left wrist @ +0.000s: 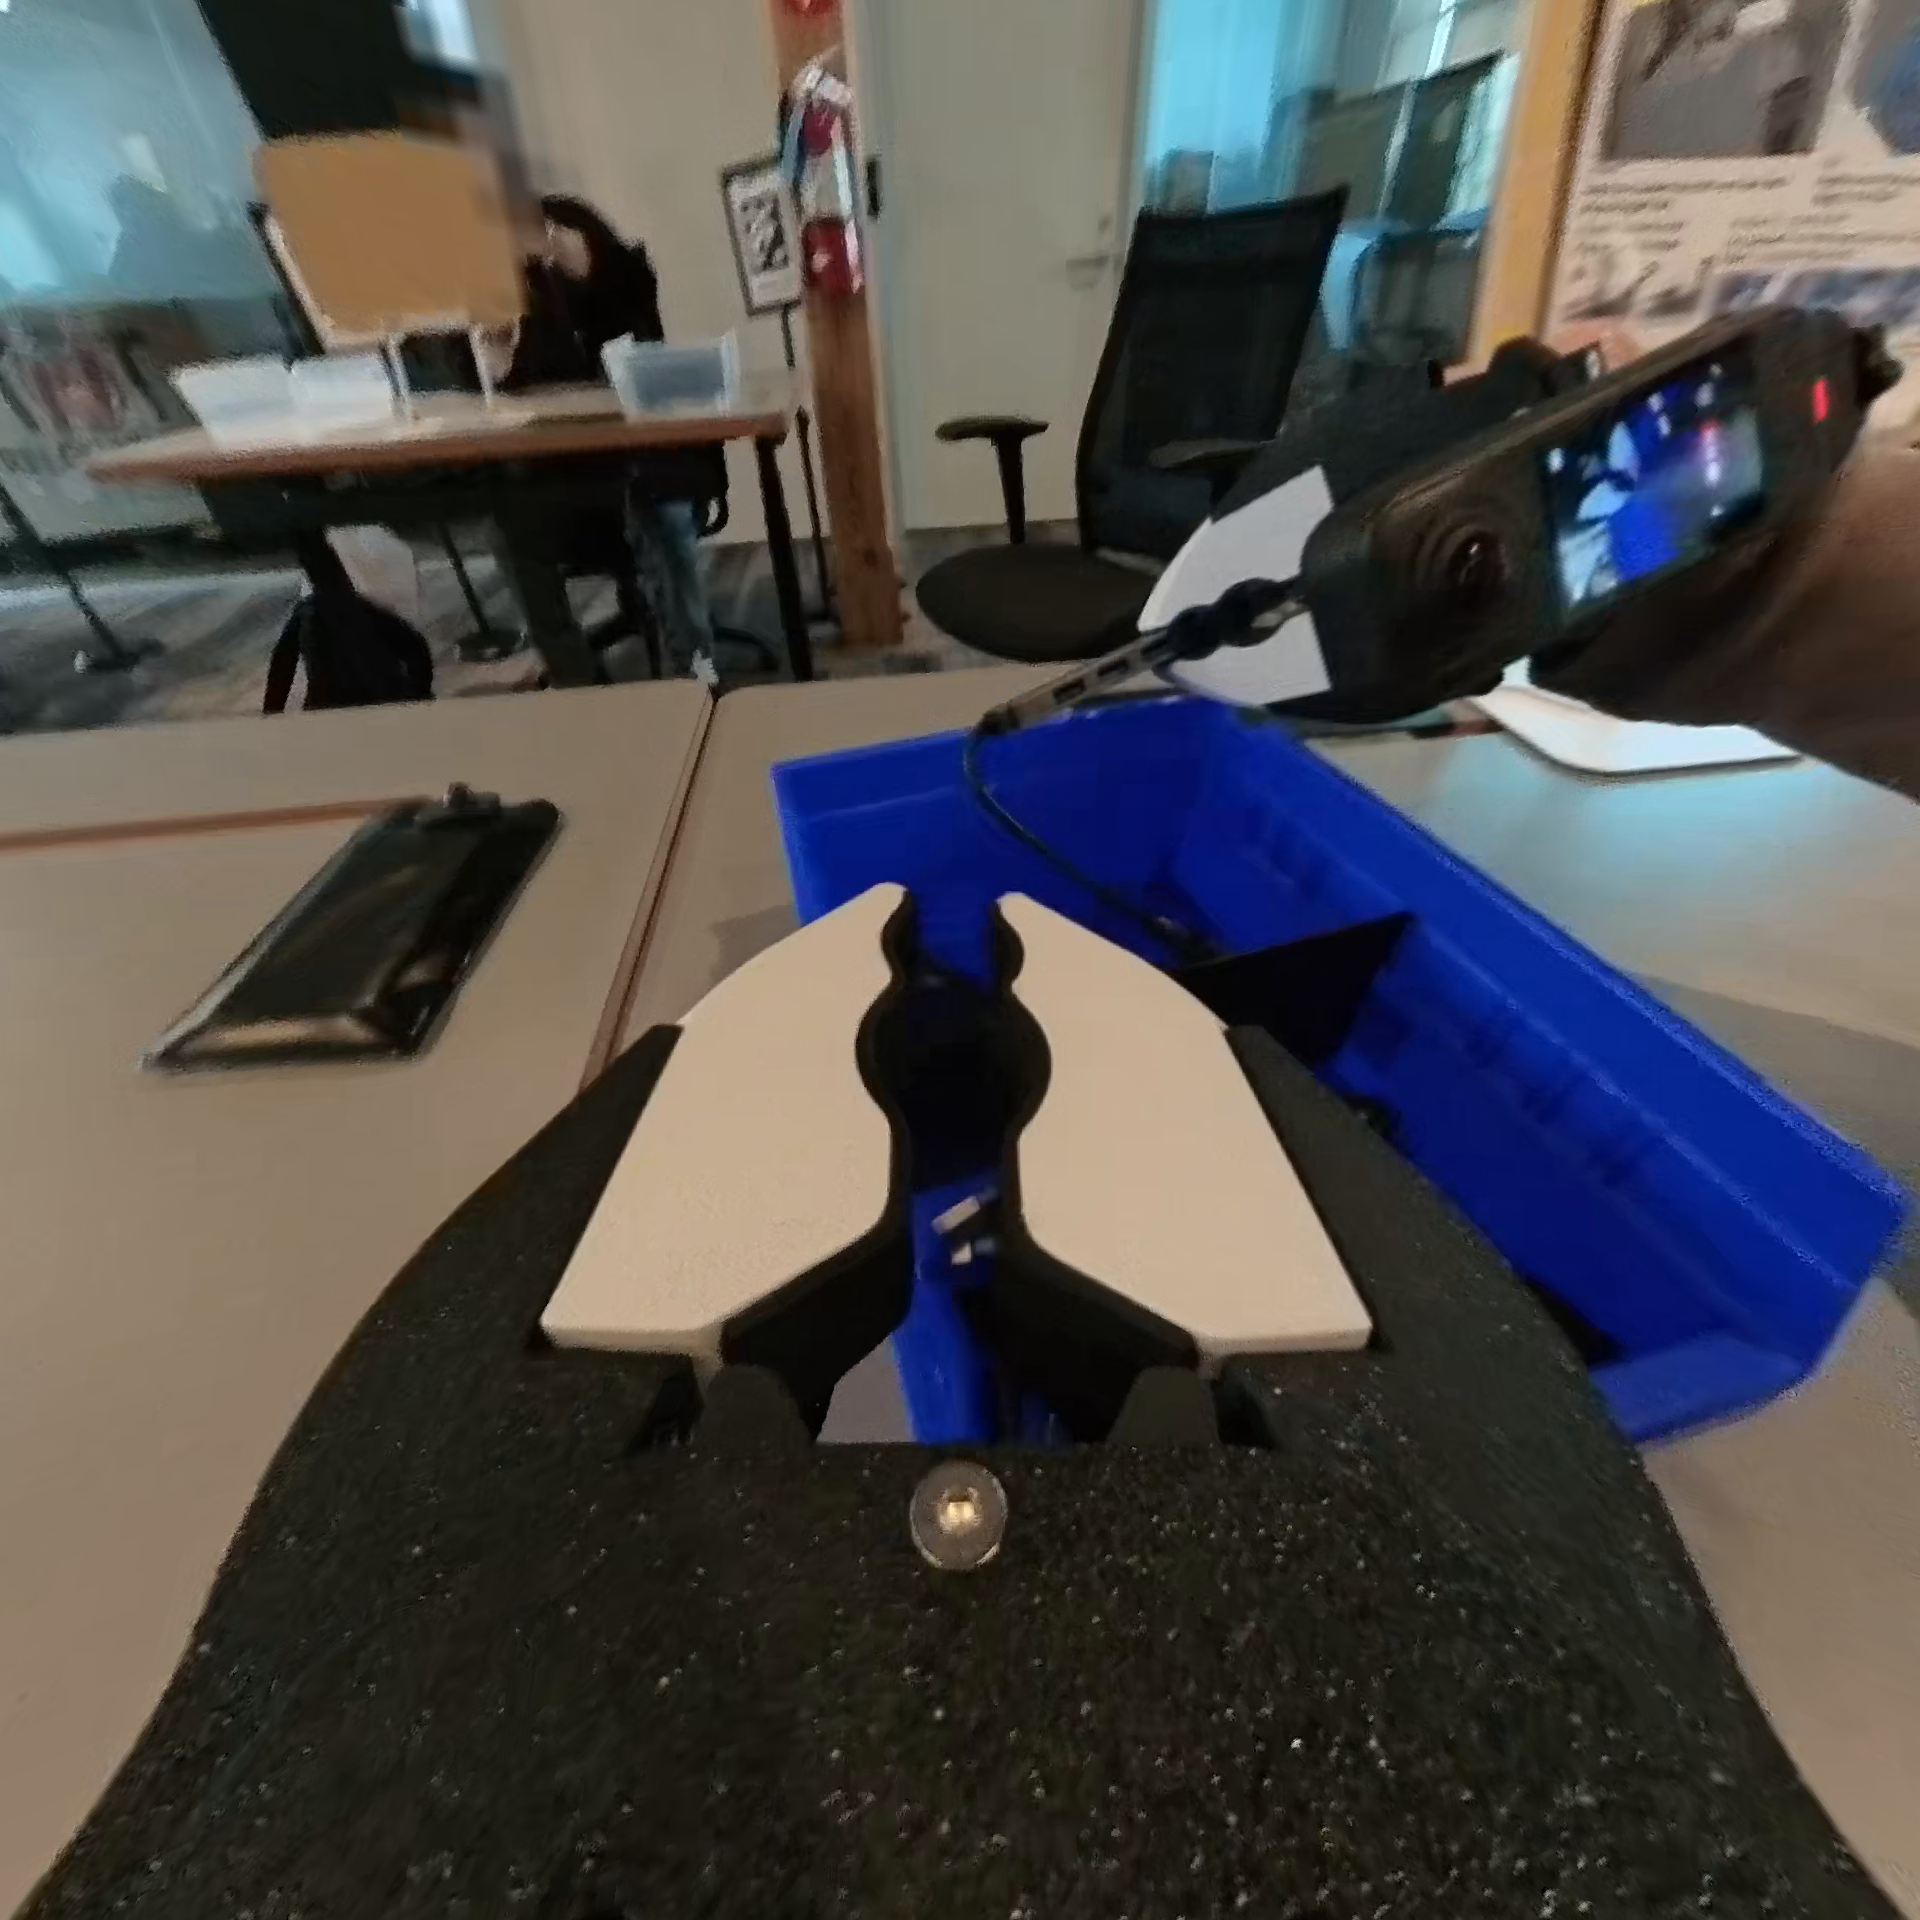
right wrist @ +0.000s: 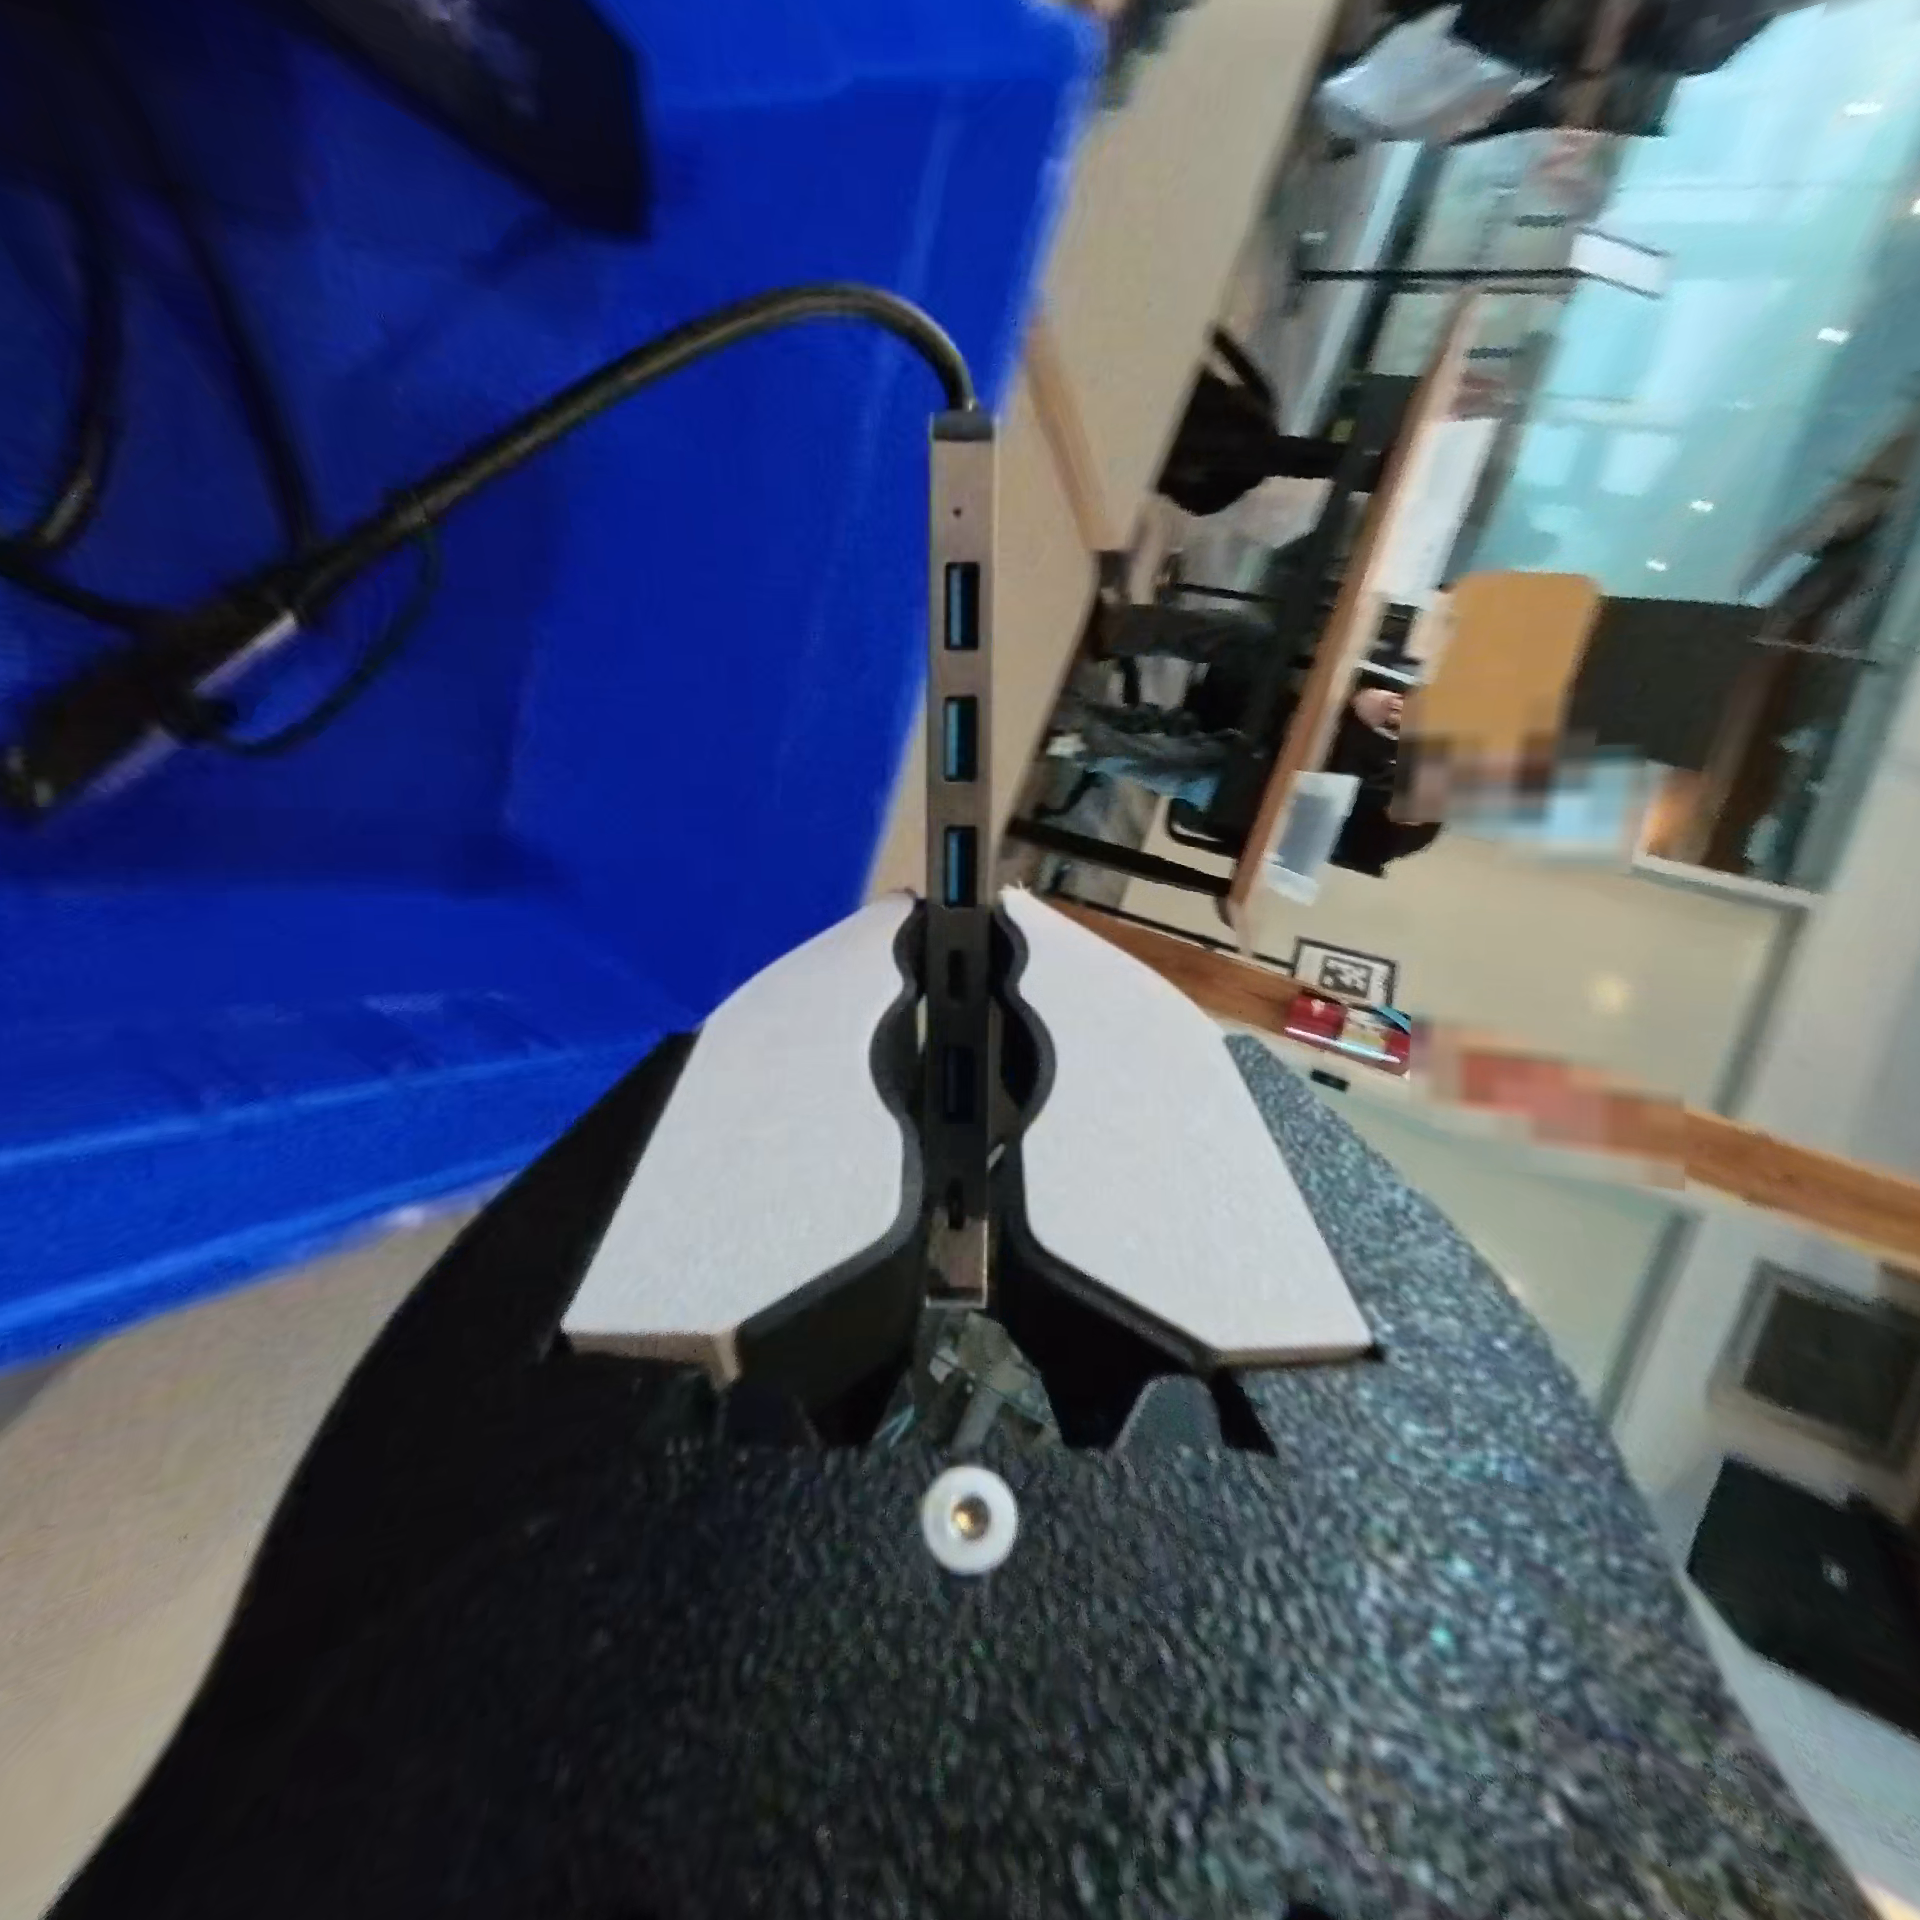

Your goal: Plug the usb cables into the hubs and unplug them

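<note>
My right gripper [right wrist: 961,914] is shut on a slim grey USB hub [right wrist: 961,675] and grips its near half. Several blue ports face the camera. The hub's black cable [right wrist: 623,384] curves from its far end down into the blue bin [right wrist: 520,571], where more black cables and a connector [right wrist: 156,686] lie. In the left wrist view, the right gripper [left wrist: 1226,634] holds the hub [left wrist: 1081,691] above the bin's far end. My left gripper [left wrist: 951,909] hovers over the near end of the bin [left wrist: 1558,1039]. Its jaws stand a narrow gap apart with nothing clearly between them. Silver plug ends [left wrist: 961,1226] show below.
A black divider [left wrist: 1299,977] stands inside the bin. A black flat panel [left wrist: 353,935] is set into the grey table on the left. A white object [left wrist: 1621,727] lies behind the right gripper. A black office chair [left wrist: 1195,416] and a person at a far desk [left wrist: 592,301] are beyond the table. Spacing between my two grippers at the tips: around 20 cm. The black flat panel [left wrist: 353,935] is about equally far from each gripper, around 40 cm.
</note>
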The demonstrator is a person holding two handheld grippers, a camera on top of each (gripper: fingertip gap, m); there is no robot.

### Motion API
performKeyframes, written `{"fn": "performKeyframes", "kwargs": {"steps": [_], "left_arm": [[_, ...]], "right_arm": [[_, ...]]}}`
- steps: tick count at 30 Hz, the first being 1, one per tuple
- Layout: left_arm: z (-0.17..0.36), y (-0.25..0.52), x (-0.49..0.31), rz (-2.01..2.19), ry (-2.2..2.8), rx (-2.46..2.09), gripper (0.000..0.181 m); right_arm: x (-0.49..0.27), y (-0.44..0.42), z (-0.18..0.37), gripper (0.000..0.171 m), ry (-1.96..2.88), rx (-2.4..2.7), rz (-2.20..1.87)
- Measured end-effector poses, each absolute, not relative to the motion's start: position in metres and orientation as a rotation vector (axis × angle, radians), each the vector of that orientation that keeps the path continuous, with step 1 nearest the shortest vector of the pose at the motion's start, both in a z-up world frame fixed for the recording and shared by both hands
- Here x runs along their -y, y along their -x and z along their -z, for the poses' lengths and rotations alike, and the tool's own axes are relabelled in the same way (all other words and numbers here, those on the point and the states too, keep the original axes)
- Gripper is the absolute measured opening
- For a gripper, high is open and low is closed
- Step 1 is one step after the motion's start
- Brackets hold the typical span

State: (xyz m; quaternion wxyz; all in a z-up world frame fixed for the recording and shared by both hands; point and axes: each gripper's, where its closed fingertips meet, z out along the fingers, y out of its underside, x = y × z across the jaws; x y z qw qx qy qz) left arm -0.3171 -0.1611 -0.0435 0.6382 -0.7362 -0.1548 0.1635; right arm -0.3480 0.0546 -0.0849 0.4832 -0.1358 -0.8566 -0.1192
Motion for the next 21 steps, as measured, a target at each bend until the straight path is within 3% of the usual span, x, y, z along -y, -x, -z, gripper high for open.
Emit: {"fn": "performKeyframes", "kwargs": {"steps": [11,16,21], "left_arm": [[0.002,0.264,0.133,-0.329,1.493,0.113,0.058],[-0.002,0.217,0.104,-0.171,1.482,-0.012,0.072],[0.006,0.161,0.077,-0.021,1.502,-0.183,0.077]], "right_arm": [[-0.066,0.23,-0.008,0.009,0.583,1.733,-0.005],[-0.058,0.169,-0.008,0.01,0.707,1.768,-0.169],[-0.021,0.116,0.013,0.01,0.808,1.946,-0.602]]}}
